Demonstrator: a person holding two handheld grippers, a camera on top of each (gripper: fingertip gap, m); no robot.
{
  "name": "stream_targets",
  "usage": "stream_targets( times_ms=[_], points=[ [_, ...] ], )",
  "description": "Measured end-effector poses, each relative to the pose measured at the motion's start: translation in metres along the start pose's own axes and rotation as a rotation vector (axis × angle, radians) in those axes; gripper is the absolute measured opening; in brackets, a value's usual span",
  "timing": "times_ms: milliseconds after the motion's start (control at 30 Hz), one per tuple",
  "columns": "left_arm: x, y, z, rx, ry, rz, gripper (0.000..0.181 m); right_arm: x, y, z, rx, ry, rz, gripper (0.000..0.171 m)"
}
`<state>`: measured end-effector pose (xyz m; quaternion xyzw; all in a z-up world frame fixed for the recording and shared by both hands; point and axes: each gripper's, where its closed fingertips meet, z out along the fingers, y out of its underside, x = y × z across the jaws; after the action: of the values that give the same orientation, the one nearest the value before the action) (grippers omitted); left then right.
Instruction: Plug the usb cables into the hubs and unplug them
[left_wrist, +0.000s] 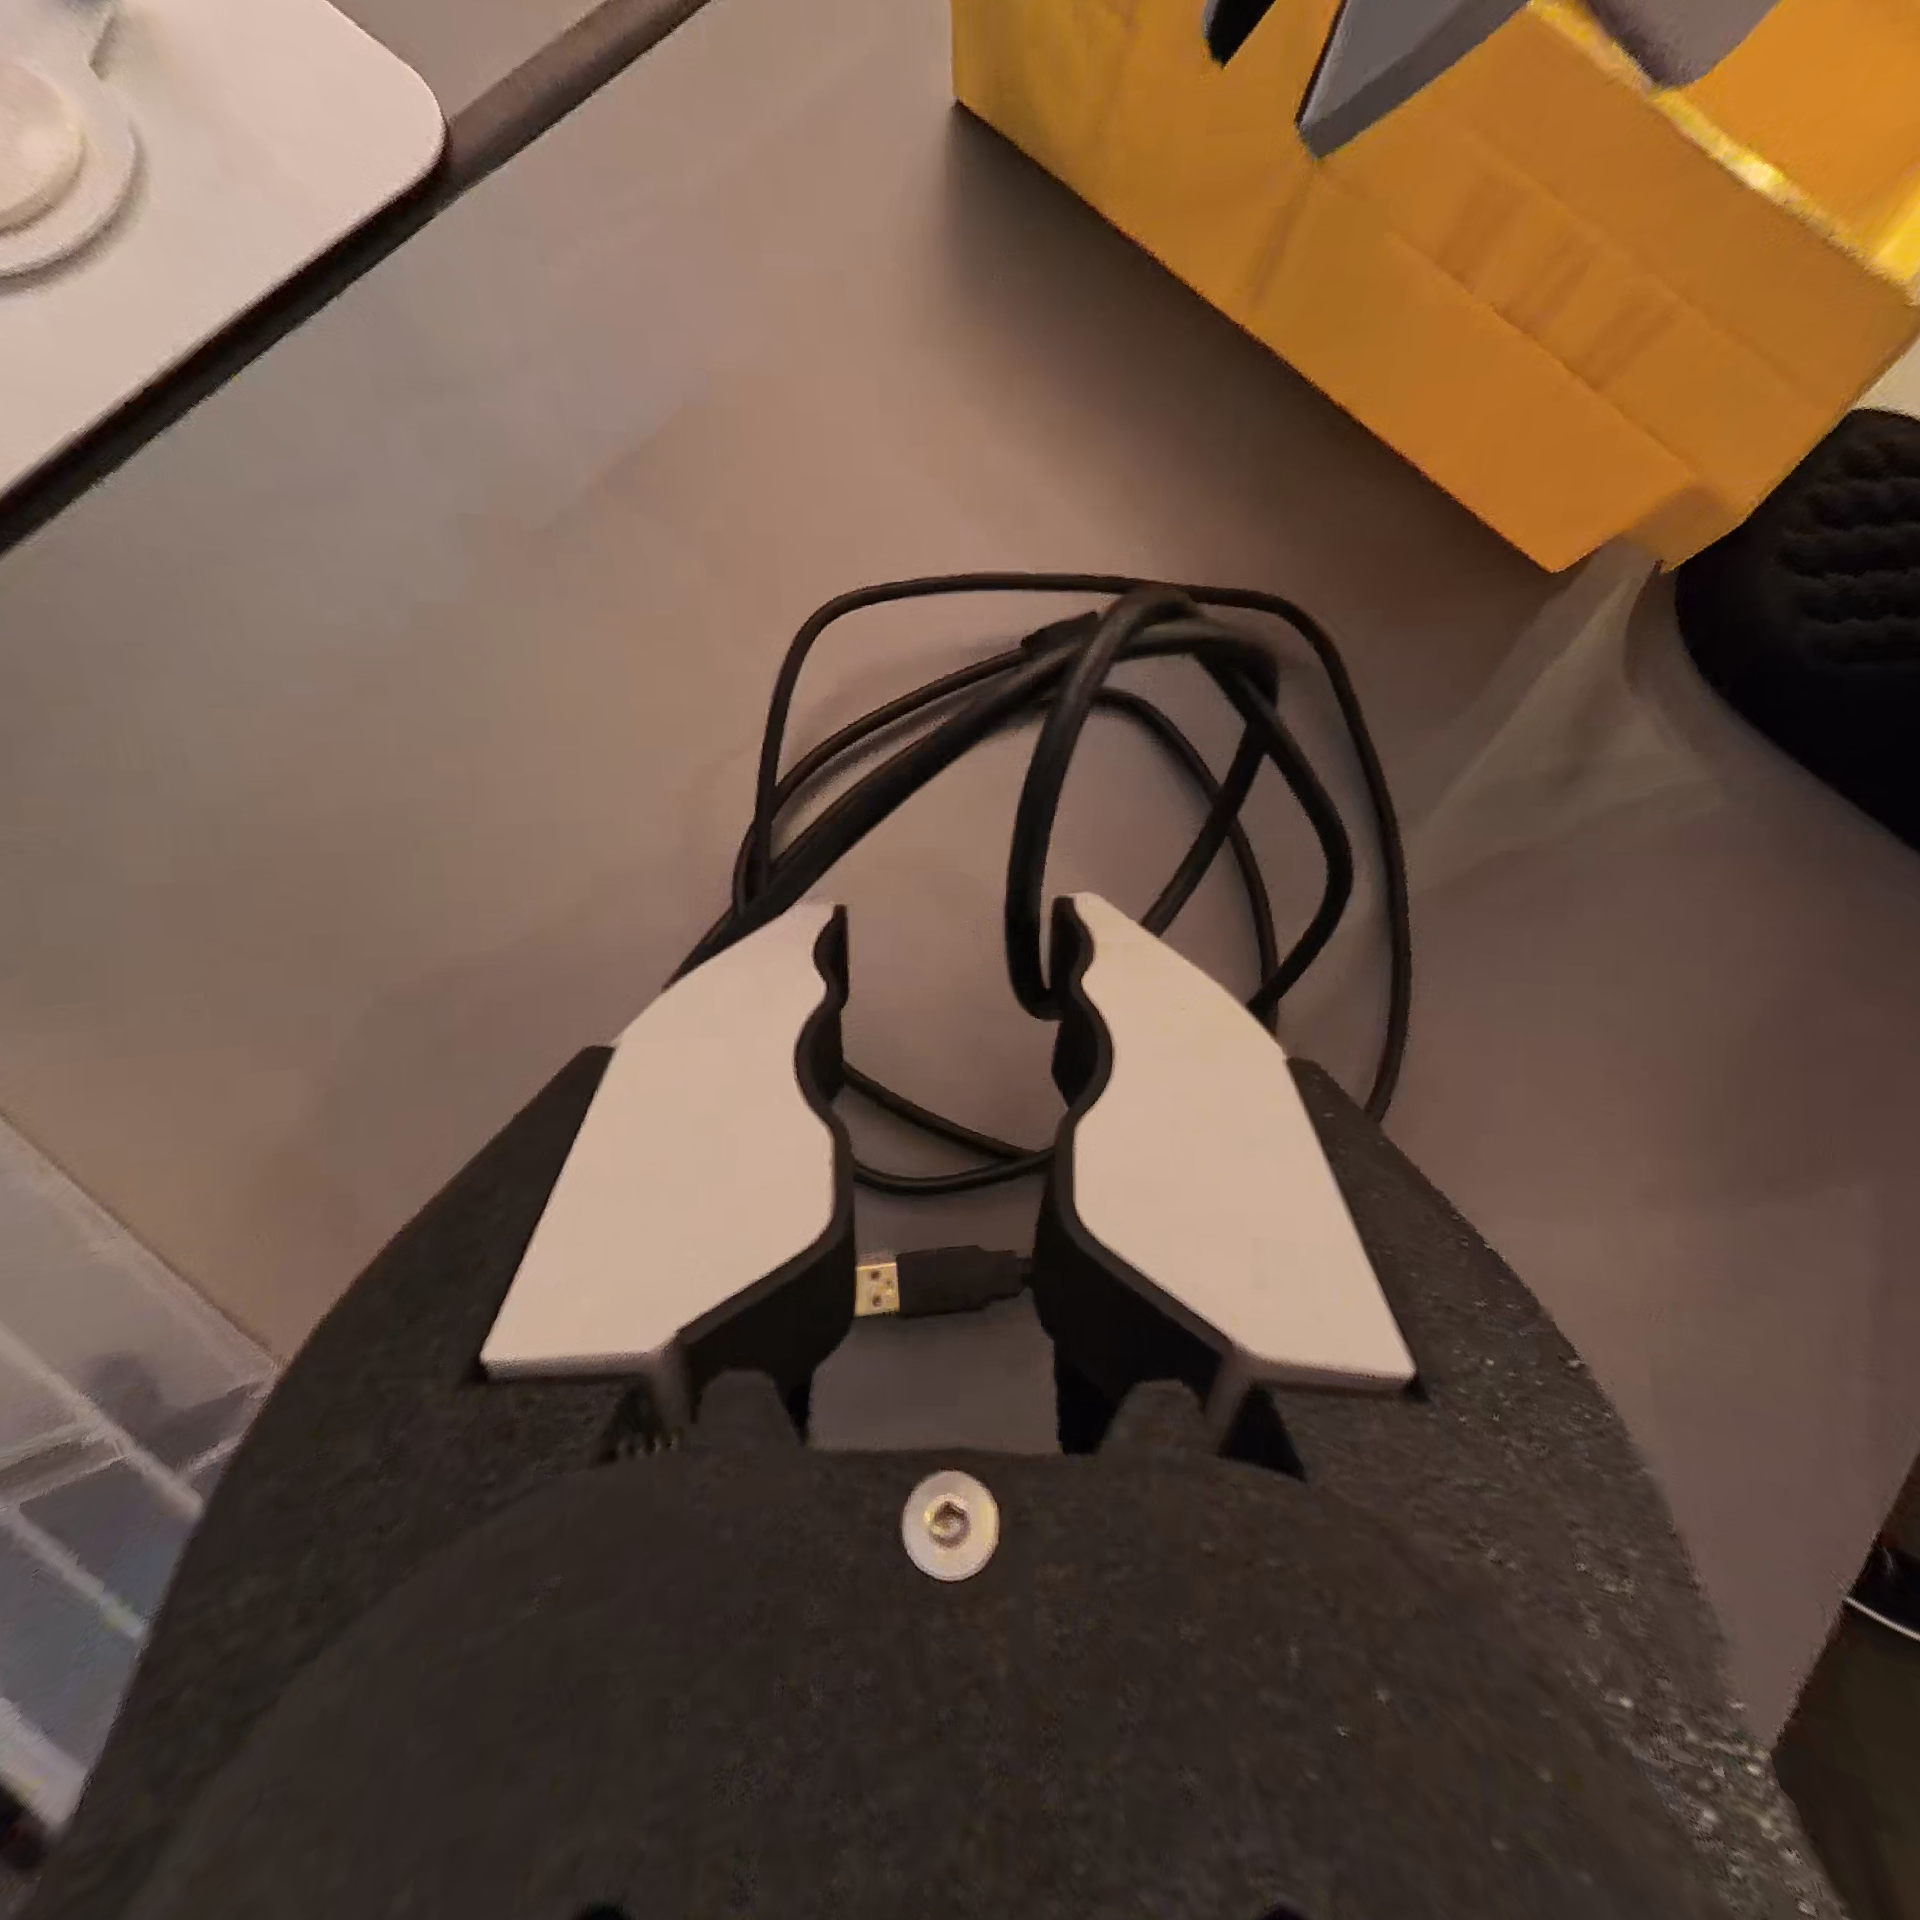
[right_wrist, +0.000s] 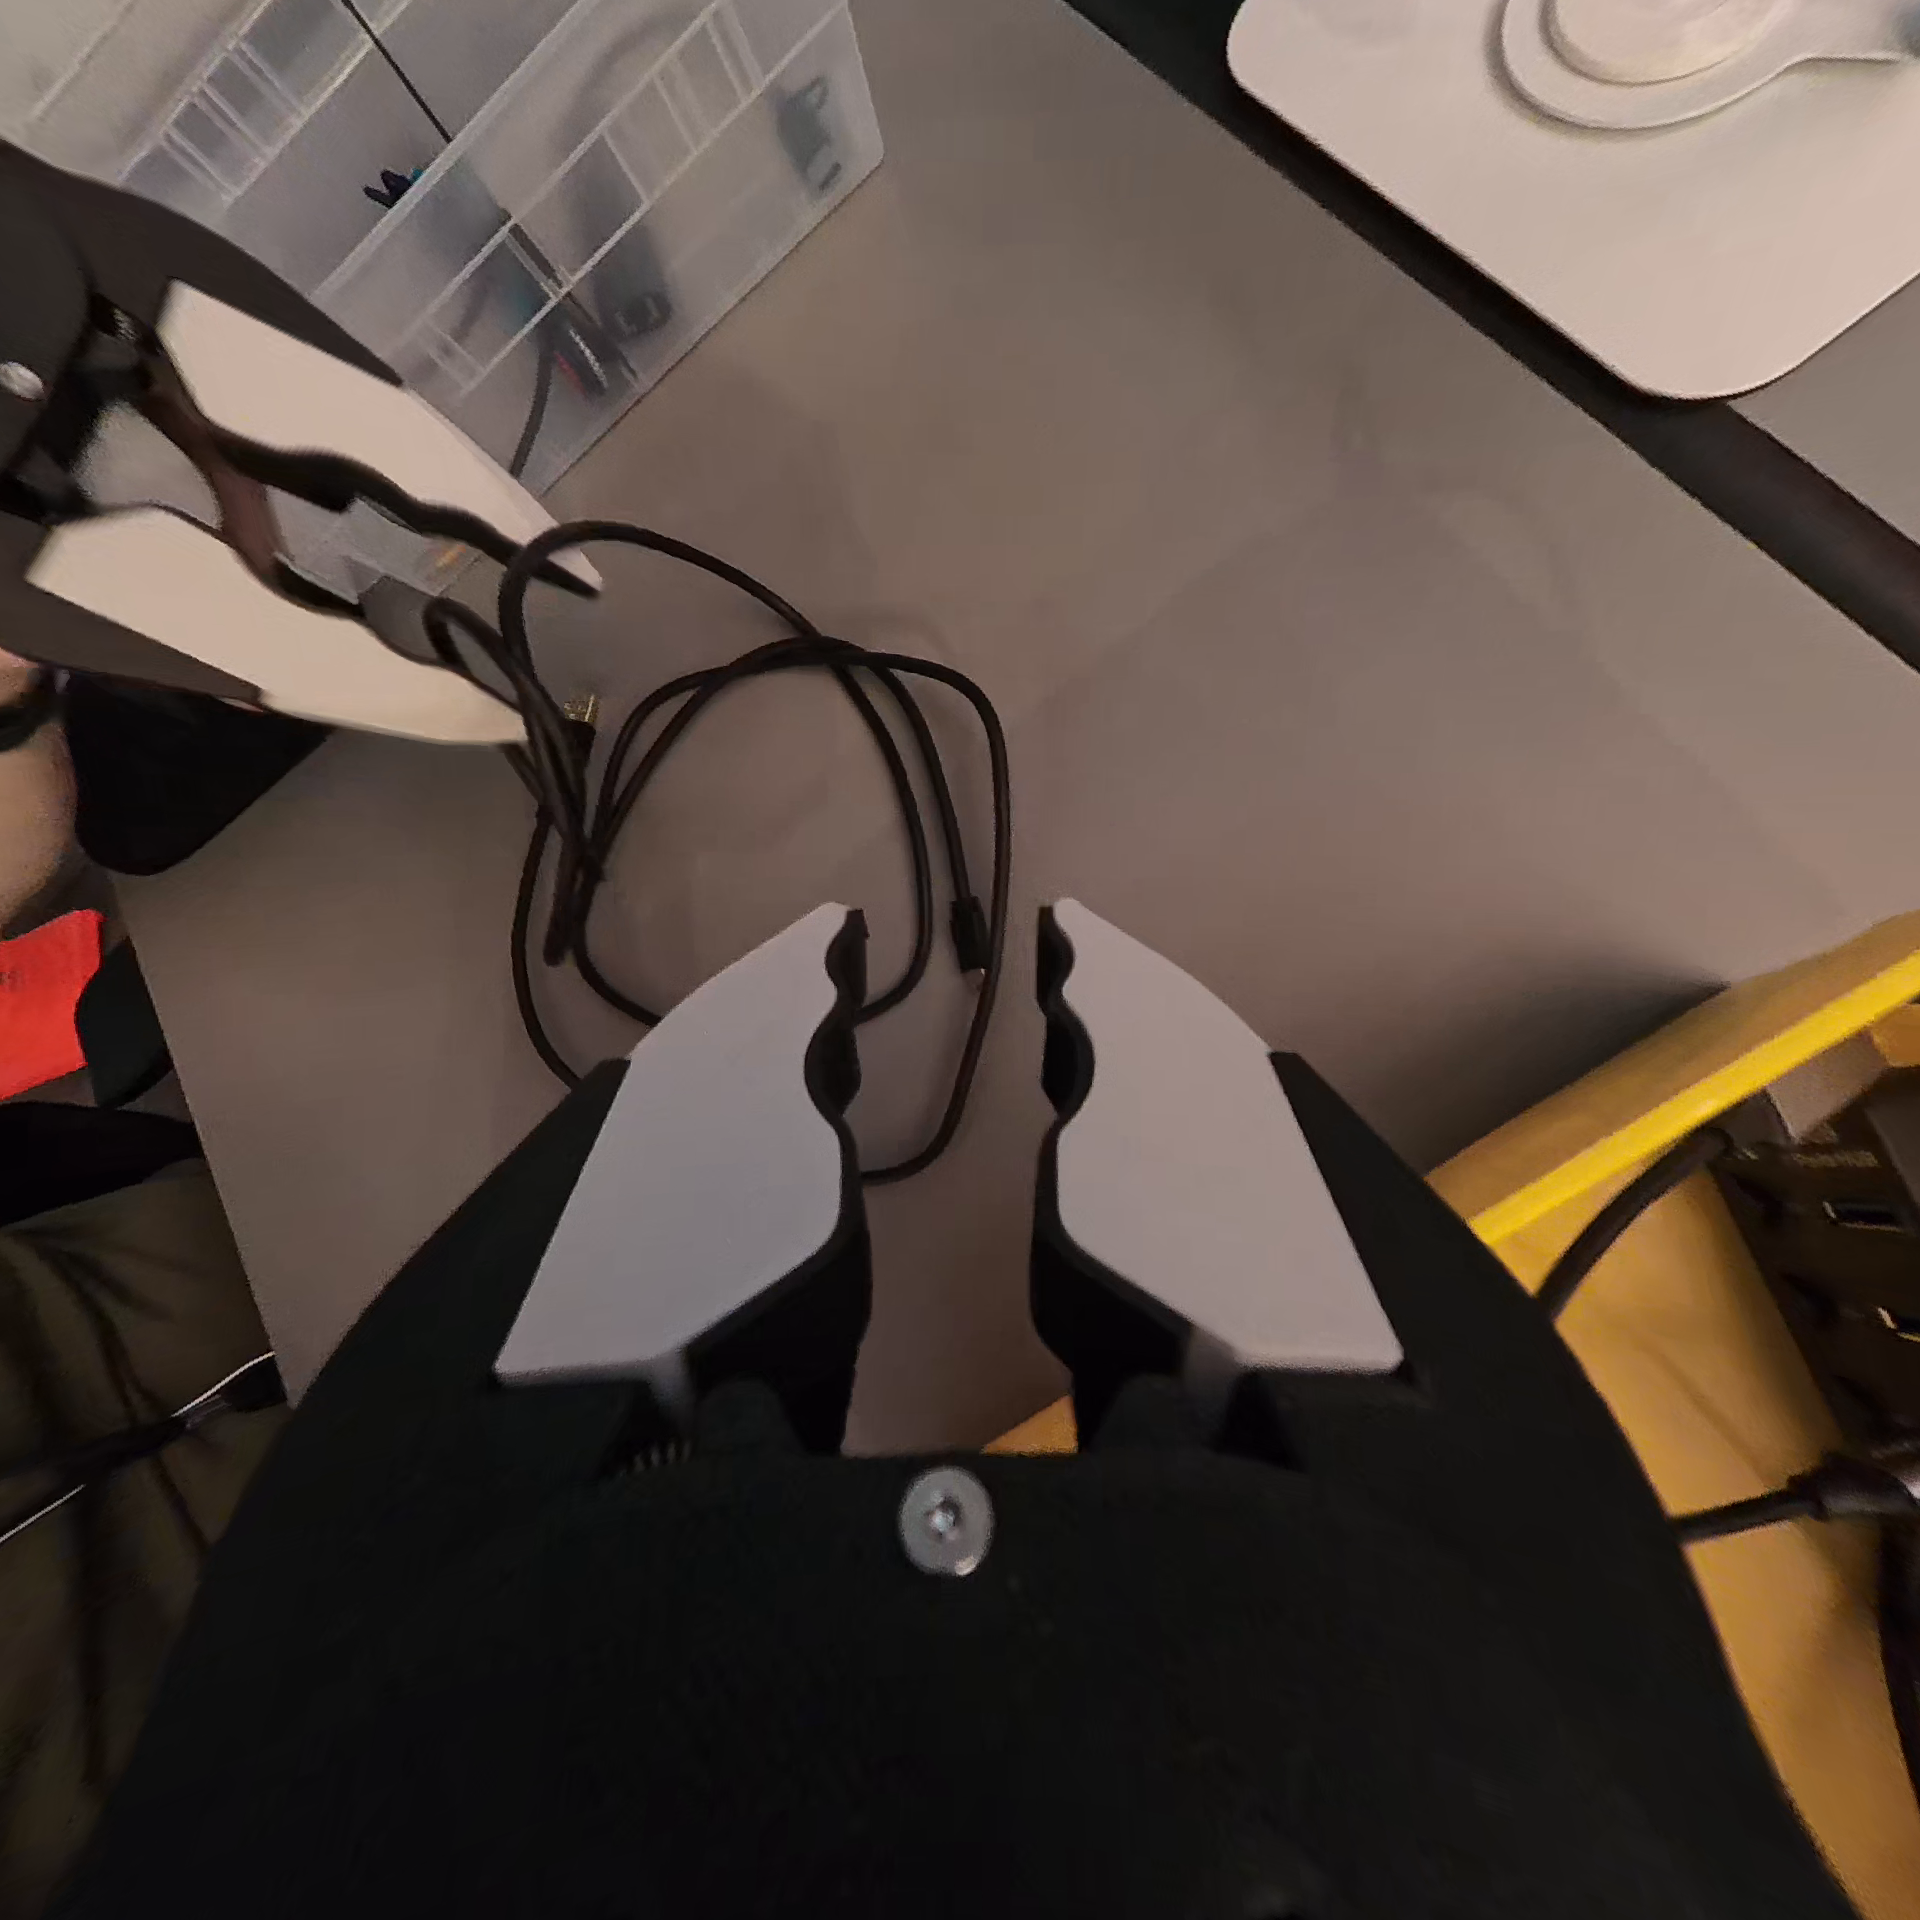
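cable: thin black usb cables (left_wrist: 1070, 831) in loose tangle on grey table (left_wrist: 416, 727); light, floppy, loops will drag along.
grab pt: rigid plug (left_wrist: 935, 1283), gold tip at 9 o'clock, not the cord.
L gripper (left_wrist: 945, 925): jaws apart, empty, plug lies between finger bases.
R gripper (right_wrist: 948, 920): apart, empty, over the loops.
hub: in yellow box (right_wrist: 1662, 1403), 3 o'clock of R gripper, partly hidden.

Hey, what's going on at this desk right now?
A person is working two handheld grippers over a grey desk. Both the left gripper and the right gripper are open above a tangle of black USB cables, holding nothing. A USB plug lies loose beneath the left gripper.
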<state>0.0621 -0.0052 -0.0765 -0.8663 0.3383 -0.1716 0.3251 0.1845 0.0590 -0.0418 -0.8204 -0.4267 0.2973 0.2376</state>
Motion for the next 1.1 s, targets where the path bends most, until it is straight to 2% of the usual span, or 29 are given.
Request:
stream_targets(
  times_ms=[167, 233, 333, 400, 533, 667, 767, 900, 1100],
  points=[
    [-0.009, -0.026, -0.076, 0.152, 0.073, 0.008, 0.047, 0.004, -0.006, -0.017, 0.052, 0.006, -0.004, 0.032],
    [-0.027, -0.027, -0.111, 0.132, 0.041, 0.04, 0.042, 0.006, -0.009, -0.023, 0.07, 0.016, -0.013, 0.032],
    [-0.095, -0.029, -0.156, 0.085, -0.229, 0.125, 0.038, 0.011, -0.01, -0.031, 0.086, 0.051, -0.023, 0.032],
    [-0.142, -0.019, -0.167, -0.028, -0.341, 0.165, 0.035, 0.014, -0.01, -0.034, 0.091, 0.067, -0.034, 0.032],
    [-0.217, 0.032, -0.141, -0.343, -0.368, 0.207, 0.046, 0.021, -0.004, -0.033, 0.066, 0.086, -0.039, 0.032],
    [-0.271, 0.08, -0.107, -0.543, -0.382, 0.246, 0.039, 0.038, 0.006, -0.027, 0.022, 0.139, -0.03, 0.032],
    [-0.286, 0.088, -0.088, -0.561, -0.338, 0.433, 0.034, 0.046, 0.009, -0.024, 0.008, 0.151, -0.017, 0.032],
    [-0.284, 0.078, -0.067, -0.53, -0.315, 0.745, 0.029, 0.051, 0.011, -0.021, -0.011, 0.174, -0.036, 0.032],
    [-0.279, 0.077, -0.034, -0.519, -0.243, 0.965, 0.028, 0.055, 0.013, -0.021, -0.028, 0.213, -0.058, 0.032]
  ],
)
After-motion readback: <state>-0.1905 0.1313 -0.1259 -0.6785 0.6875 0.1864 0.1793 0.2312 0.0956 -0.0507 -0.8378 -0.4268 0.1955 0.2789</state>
